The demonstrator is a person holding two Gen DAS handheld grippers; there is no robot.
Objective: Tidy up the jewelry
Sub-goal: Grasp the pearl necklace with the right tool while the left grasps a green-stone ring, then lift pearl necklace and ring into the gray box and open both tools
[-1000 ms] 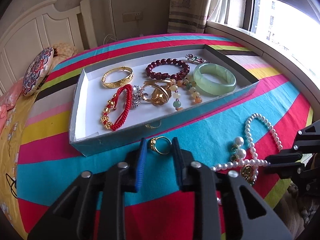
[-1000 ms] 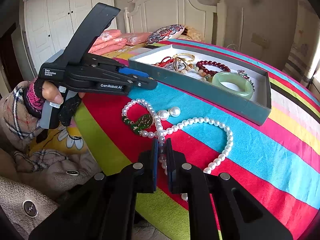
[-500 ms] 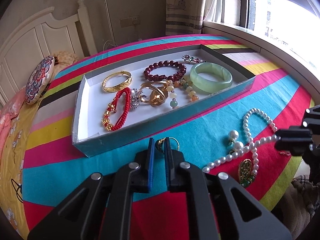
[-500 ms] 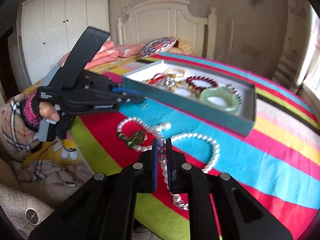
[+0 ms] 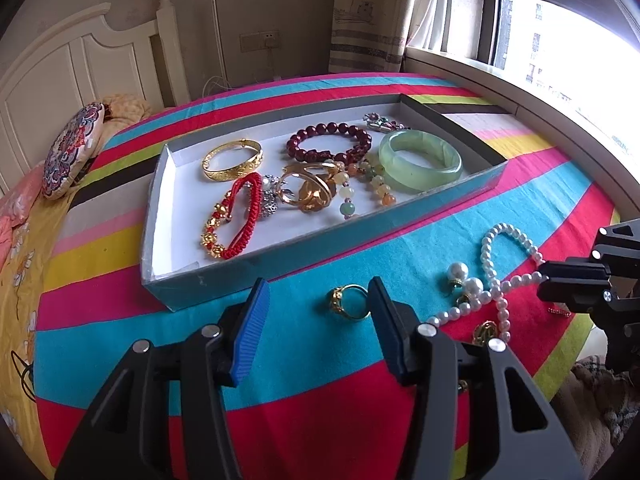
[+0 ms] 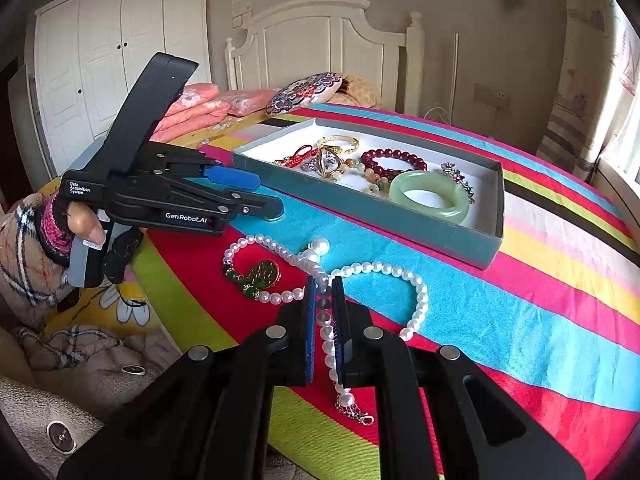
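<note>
A small gold ring (image 5: 348, 302) lies flat on the striped cloth, just in front of the grey-blue tray (image 5: 280, 266). My left gripper (image 5: 318, 312) is open and its jaws are still opening. The ring sits between the blue pads, close to the right one, and neither pad presses on it. In the right wrist view the left gripper (image 6: 260, 192) hovers low, with the ring (image 6: 276, 216) under its tip. My right gripper (image 6: 323, 284) is shut on a strand of the pearl necklace (image 6: 376, 268), which trails across the cloth.
The tray (image 6: 360, 216) holds a green jade bangle (image 5: 420, 160), a dark red bead bracelet (image 5: 328, 144), a gold bangle (image 5: 232, 160), a red cord bracelet (image 5: 236, 216) and other pieces. A green-and-gold pendant (image 6: 260, 274) lies by the pearls. The bed edge is near.
The left jaws closed around the gold ring and have now opened wide, leaving it on the cloth. The right gripper has stayed shut on the pearl strand.
</note>
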